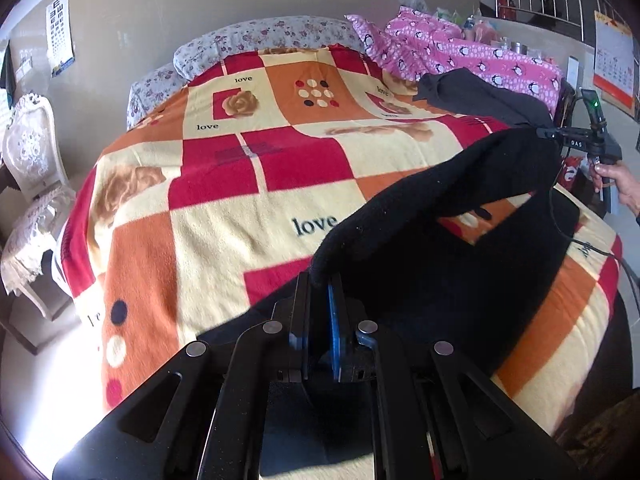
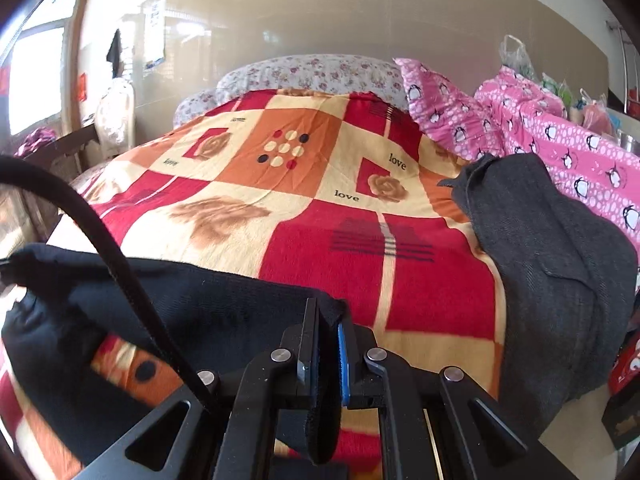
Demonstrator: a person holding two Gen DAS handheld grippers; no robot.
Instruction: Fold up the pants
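Black pants [image 1: 440, 216] clenched by both tongs [image 1: 320, 280] [image 2: 328, 312]; only left view shows a hand [image 1: 624, 184].

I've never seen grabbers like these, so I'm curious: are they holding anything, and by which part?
Yes. Both hold the black pants: the left gripper and the right gripper each pinch one end of the same edge, lifting it off the blanket.

A bed is covered by a patchwork blanket [image 1: 248, 184] of red, orange and cream squares printed with roses, dots and the word "love". At its head lies a floral pillow [image 1: 264, 36]. Along one side sits pink penguin-print bedding [image 2: 576, 152], with a grey garment [image 2: 560, 280] draped beside it. A white chair [image 1: 28, 152] with lace covers stands near the bed. An eye chart [image 1: 60, 34] hangs on the wall, a calendar [image 1: 614, 64] on another.
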